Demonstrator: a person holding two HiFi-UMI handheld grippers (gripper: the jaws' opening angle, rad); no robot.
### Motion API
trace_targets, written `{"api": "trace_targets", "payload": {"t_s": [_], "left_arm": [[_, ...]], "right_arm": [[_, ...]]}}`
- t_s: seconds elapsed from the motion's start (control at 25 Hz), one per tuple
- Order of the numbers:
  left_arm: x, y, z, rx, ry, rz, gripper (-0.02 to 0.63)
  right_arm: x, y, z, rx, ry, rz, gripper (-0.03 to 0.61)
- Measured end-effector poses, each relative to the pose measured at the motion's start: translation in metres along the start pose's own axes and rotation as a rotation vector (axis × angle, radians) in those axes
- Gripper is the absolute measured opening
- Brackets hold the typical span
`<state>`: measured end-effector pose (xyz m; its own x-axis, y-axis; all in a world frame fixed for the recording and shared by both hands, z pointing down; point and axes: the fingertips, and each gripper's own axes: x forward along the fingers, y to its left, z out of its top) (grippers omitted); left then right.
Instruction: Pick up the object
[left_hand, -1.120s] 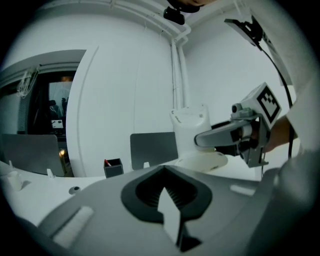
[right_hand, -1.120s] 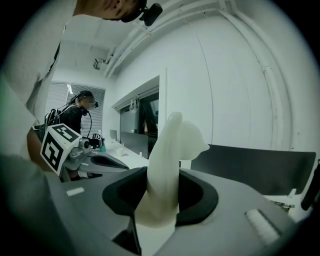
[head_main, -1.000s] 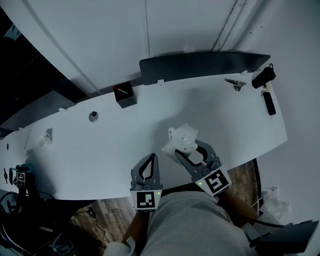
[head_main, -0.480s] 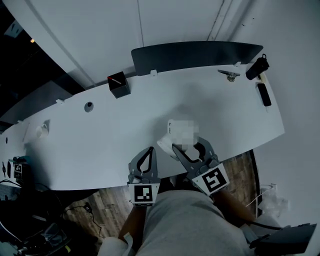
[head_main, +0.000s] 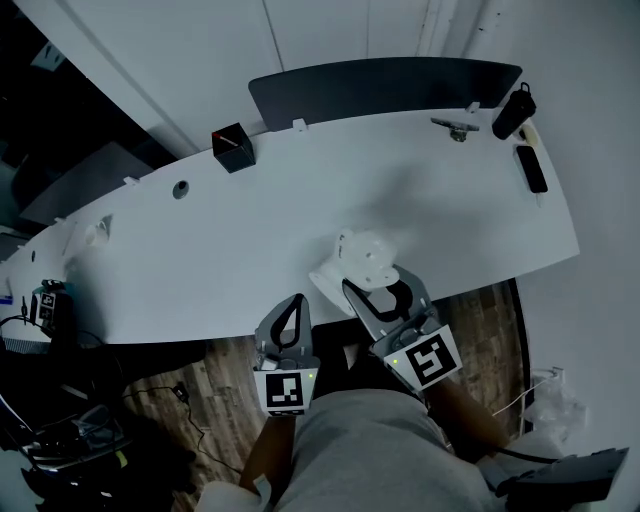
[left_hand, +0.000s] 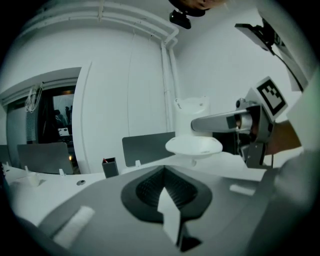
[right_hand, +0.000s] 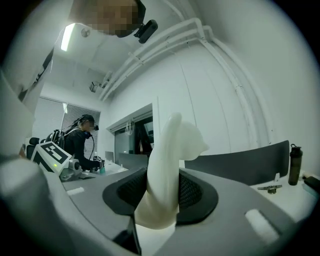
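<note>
The object is a white plastic piece (head_main: 361, 262) with a round flat base and a lumpy top. My right gripper (head_main: 375, 287) is shut on it and holds it above the front edge of the white table (head_main: 200, 270). In the right gripper view the white piece (right_hand: 167, 170) stands clamped between the ribbed pads (right_hand: 194, 192). The left gripper view shows the piece (left_hand: 194, 145) raised off the table, with the right gripper (left_hand: 235, 120) behind it. My left gripper (head_main: 291, 322) is shut and empty, just off the table's front edge, left of the right one.
At the table's back stand a dark panel (head_main: 385, 85) and a small black box (head_main: 232, 147). A black bottle (head_main: 513, 110), a flat black device (head_main: 530, 168) and a metal part (head_main: 455, 127) lie at the back right. A person (right_hand: 80, 142) stands in the background.
Both grippers have drawn back toward the table's front edge, the right one still clamped on the white piece. The head camera has shifted, so the table sits higher in view.
</note>
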<state>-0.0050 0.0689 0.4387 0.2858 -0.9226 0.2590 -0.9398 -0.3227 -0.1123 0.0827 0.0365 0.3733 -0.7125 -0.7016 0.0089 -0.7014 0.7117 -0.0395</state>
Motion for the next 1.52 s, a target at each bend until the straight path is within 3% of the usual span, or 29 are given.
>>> {"api": "trace_targets", "payload": {"t_s": [0.28, 0.56, 0.88, 1.52], "left_arm": [[-0.022, -0.007, 0.024, 0.016, -0.011, 0.029, 0.000], [-0.022, 0.007, 0.049, 0.021, -0.036, -0.011, 0.000], [-0.021, 0.035, 0.071, -0.004, -0.122, -0.033, 0.000], [-0.032, 0.025, 0.074, -0.014, -0.155, -0.075, 0.000]], "right_arm": [[-0.022, 0.009, 0.016, 0.026, -0.042, 0.000, 0.164], [-0.014, 0.010, 0.038, 0.030, -0.055, -0.050, 0.163], [0.008, 0.033, 0.036, -0.016, -0.032, -0.078, 0.161], [0.000, 0.051, 0.036, -0.075, -0.021, -0.075, 0.160]]}}
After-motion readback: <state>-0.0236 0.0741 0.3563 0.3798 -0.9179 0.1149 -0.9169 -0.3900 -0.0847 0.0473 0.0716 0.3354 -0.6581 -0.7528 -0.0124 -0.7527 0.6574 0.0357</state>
